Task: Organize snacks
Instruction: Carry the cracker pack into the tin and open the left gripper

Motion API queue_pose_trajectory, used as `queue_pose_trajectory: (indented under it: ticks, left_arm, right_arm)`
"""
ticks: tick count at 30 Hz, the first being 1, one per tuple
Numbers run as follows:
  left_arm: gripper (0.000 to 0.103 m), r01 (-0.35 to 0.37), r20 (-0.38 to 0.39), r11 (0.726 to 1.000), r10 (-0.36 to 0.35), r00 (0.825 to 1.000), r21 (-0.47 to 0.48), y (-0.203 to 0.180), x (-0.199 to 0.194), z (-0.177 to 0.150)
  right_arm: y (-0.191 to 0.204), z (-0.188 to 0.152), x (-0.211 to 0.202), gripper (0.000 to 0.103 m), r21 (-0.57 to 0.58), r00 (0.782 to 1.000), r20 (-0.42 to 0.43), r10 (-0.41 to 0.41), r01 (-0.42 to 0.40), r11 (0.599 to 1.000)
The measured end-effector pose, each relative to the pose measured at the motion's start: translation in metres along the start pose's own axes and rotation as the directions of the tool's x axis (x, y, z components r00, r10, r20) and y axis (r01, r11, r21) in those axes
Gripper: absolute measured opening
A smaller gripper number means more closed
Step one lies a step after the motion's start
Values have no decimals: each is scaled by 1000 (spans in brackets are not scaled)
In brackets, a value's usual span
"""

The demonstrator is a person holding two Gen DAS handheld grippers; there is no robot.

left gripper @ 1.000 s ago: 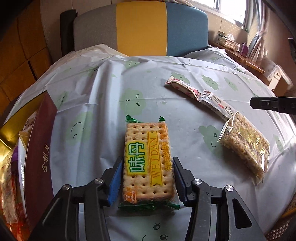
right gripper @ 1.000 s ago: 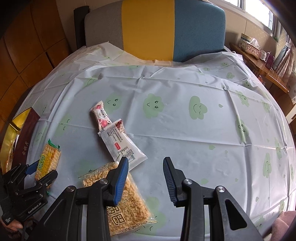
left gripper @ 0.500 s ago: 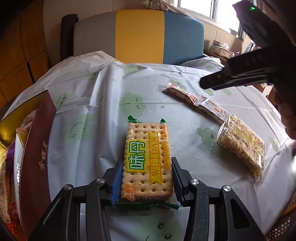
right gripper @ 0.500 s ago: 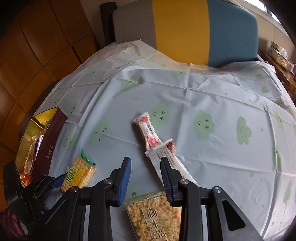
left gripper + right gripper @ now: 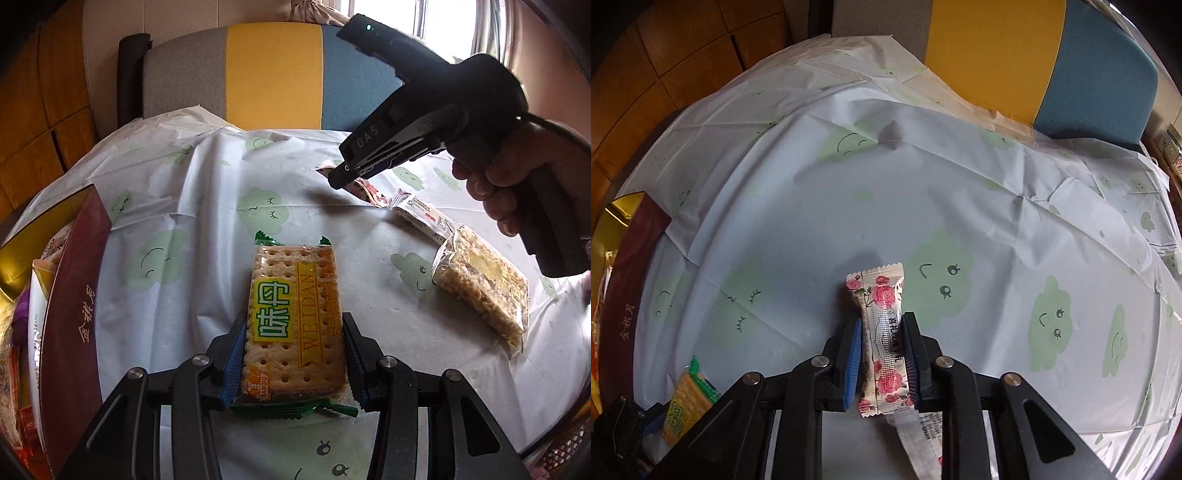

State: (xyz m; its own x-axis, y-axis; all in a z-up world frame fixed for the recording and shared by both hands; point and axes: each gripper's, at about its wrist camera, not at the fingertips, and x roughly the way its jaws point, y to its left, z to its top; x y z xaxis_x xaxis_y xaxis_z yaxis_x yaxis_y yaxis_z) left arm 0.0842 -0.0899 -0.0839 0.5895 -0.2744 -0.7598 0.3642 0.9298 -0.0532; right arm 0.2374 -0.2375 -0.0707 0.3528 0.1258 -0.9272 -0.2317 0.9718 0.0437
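Note:
My left gripper (image 5: 293, 354) is shut on a yellow-and-green cracker pack (image 5: 293, 321) that lies flat on the tablecloth. My right gripper (image 5: 881, 356) straddles a rose-print snack bar (image 5: 881, 332), its blue pads touching both sides of the wrapper. In the left wrist view the right gripper (image 5: 338, 177) points down at that bar. A white sachet (image 5: 421, 218) and a puffed-rice bar (image 5: 484, 284) lie to the right. The sachet also shows under the right gripper in the right wrist view (image 5: 919, 439).
A dark red and gold box (image 5: 70, 295) holding several snacks stands at the table's left edge; it also shows in the right wrist view (image 5: 628, 280). A grey, yellow and blue chair back (image 5: 273, 74) stands behind the table.
My right gripper has swung left and down over the rose-print bar and closed its jaws onto it. My left gripper has closed on the cracker pack.

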Motion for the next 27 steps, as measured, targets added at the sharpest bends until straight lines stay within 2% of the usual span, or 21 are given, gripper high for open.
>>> queue_pose_trajectory:
  ticks: [4, 7, 12, 15, 19, 23, 27]
  left_arm:
    - [47, -6, -15, 1000, 5, 1000, -29, 5, -4, 1]
    - [47, -12, -26, 998, 11, 1000, -55, 11, -9, 1]
    - [47, -23, -7, 997, 22, 1000, -70, 14, -30, -1]
    - [47, -22, 16, 997, 24, 1000, -78, 16, -47, 1]
    - [47, -23, 59, 994, 30, 998, -106, 26, -76, 5]
    - [47, -41, 96, 986, 58, 994, -164, 54, -106, 10]
    - [47, -67, 96, 958, 97, 991, -277, 101, -127, 10]
  right_arm:
    - [20, -14, -25, 21, -37, 995, 22, 96, -95, 995]
    - [32, -36, -37, 21, -46, 987, -5, 159, -159, 986]
    - [42, -79, -37, 21, -2, 975, -57, 213, -214, 977]
    - [48, -98, -27, 22, 1, 975, -78, 207, -208, 978]
    - [48, -105, -29, 22, 7, 979, -32, 200, -200, 980]
    - [55, -110, -30, 22, -54, 987, -14, 158, -158, 986]
    - [63, -111, -29, 22, -91, 995, 1, 105, -104, 990]
